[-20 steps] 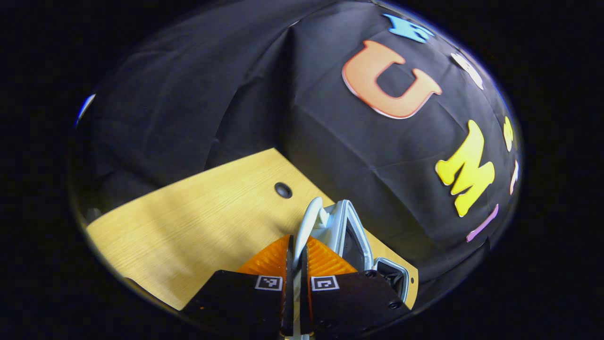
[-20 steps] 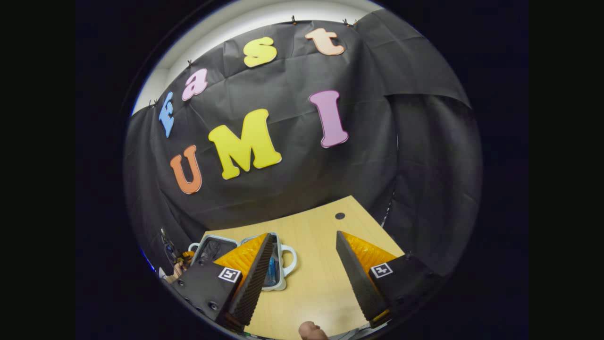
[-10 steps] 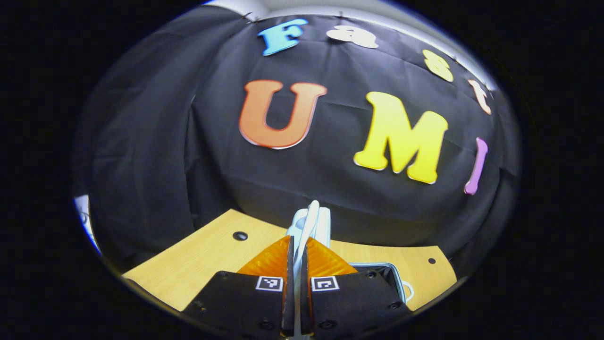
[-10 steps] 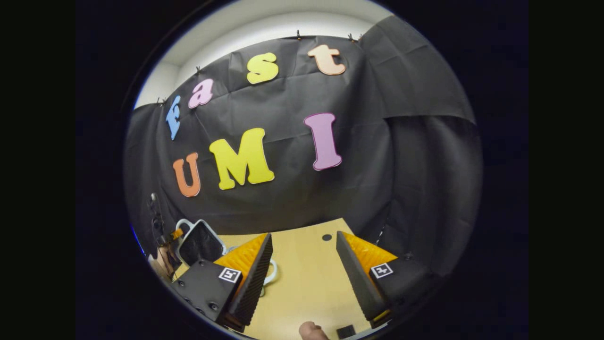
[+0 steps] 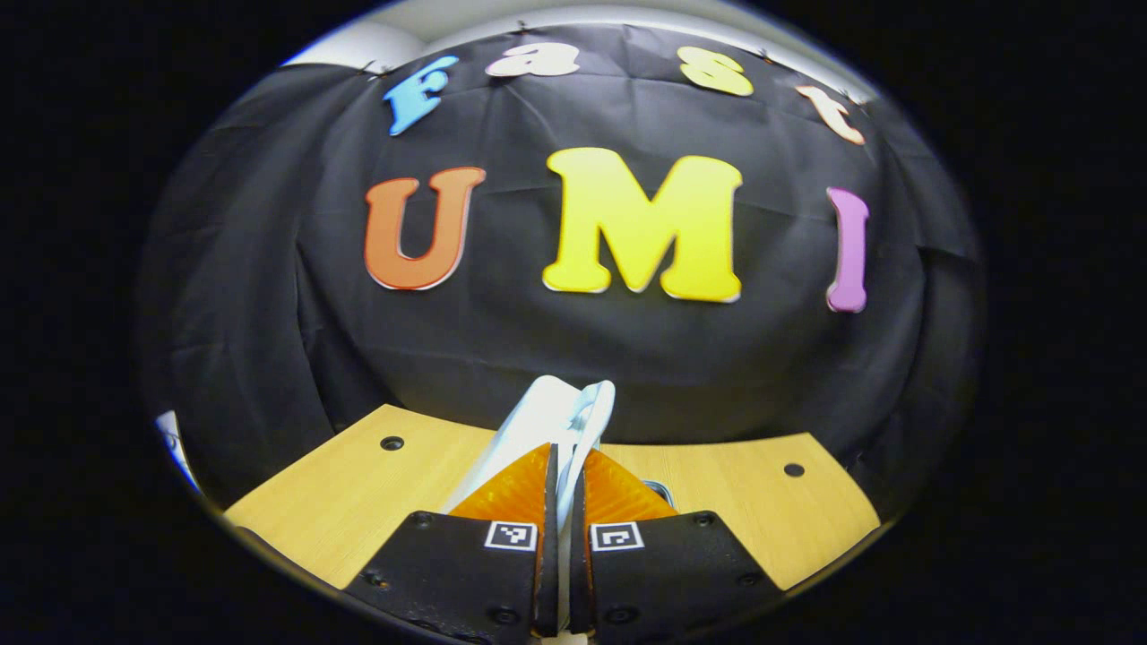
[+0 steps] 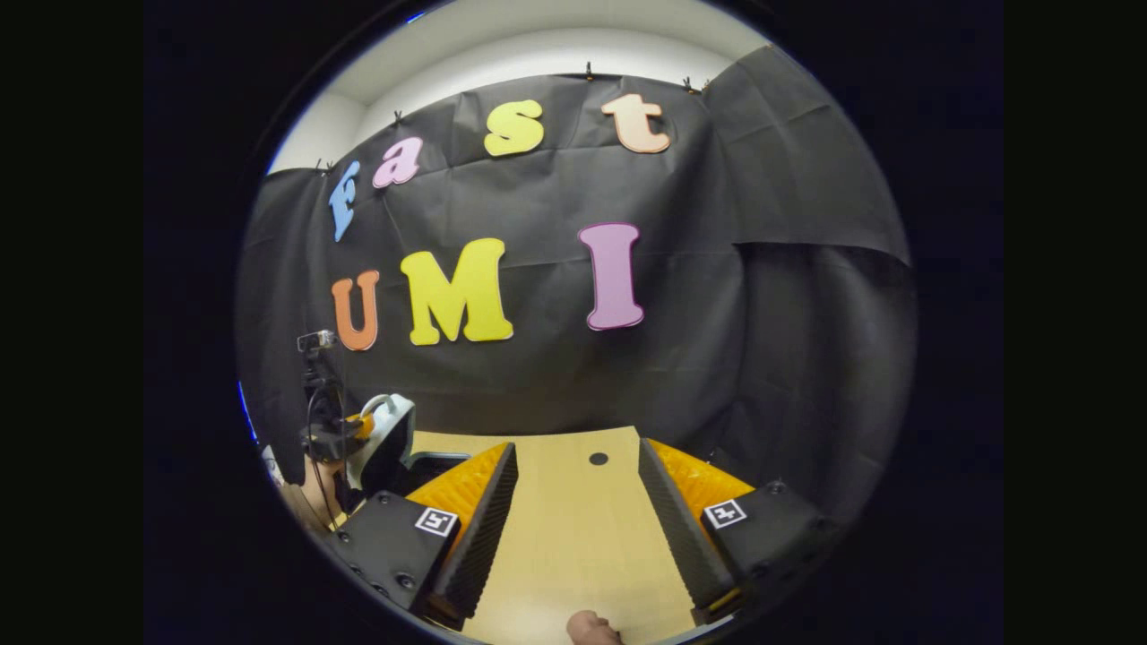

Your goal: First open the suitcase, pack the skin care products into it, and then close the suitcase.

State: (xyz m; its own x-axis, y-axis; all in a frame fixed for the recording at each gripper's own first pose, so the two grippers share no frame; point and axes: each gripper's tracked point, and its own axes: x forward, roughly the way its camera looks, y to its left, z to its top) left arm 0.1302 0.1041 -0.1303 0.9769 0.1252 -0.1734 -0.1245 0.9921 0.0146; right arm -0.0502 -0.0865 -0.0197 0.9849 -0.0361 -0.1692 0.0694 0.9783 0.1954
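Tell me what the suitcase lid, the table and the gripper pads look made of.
Suitcase lid: looks like hard plastic, pale, smooth, faintly glossy.
Table: light wood or wood-look laminate, with straight grain and a matte finish.
Left gripper pads: orange, ribbed, probably rubber.

Both views sit low over the worktop [image 5: 358, 502], facing its far edge and the wall; the right gripper view seems farther back.

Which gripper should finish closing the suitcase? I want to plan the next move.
Left. Its fingers are clamped on the lid's handle, with the lid raised. The right gripper is open over bare table.
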